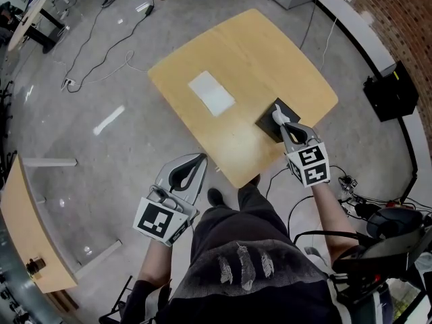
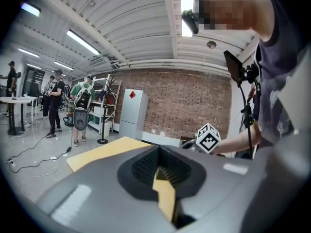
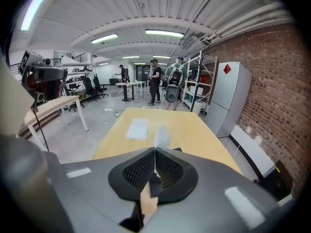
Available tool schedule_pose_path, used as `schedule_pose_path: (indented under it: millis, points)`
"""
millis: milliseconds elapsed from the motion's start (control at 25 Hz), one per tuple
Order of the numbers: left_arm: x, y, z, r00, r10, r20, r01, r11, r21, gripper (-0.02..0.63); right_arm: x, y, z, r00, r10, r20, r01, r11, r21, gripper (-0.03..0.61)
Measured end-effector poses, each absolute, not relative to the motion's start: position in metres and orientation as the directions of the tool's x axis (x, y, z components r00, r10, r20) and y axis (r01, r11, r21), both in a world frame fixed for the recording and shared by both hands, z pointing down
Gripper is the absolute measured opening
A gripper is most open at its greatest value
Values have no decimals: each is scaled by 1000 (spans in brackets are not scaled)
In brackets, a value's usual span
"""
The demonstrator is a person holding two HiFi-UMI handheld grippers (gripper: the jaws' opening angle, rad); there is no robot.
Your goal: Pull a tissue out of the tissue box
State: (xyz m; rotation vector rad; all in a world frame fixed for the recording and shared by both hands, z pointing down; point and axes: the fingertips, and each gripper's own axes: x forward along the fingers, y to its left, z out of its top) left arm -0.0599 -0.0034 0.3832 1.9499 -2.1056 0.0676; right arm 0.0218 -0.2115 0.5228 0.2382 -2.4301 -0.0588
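Note:
A black tissue box (image 1: 266,122) stands near the right front edge of the wooden table (image 1: 270,59). My right gripper (image 1: 281,121) hangs just over the box, shut on a white tissue (image 1: 277,114) that rises from the box top. In the right gripper view the thin tissue (image 3: 161,136) stands up past the closed jaws of the right gripper (image 3: 155,150), and only a corner of the box (image 3: 178,149) shows. My left gripper (image 1: 201,158) is held off the table's front edge, shut and holding nothing; from the left gripper view the left gripper (image 2: 158,153) faces across the table (image 2: 109,149).
A flat white tissue (image 1: 211,92) lies on the middle of the table, also the flat tissue (image 3: 137,128) ahead in the right gripper view. Cables (image 1: 101,52) trail over the floor on the left. Another table (image 1: 30,241) stands at lower left. People (image 3: 155,81) stand far off.

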Motion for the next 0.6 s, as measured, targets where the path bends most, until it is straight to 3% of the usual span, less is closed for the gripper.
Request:
schedule_pose_path:
  millis: [600]
  points:
    - [-58, 0, 383, -72, -975, 213, -985, 102, 137, 2, 19, -217, 492, -803, -187, 567, -176, 982, 74, 2]
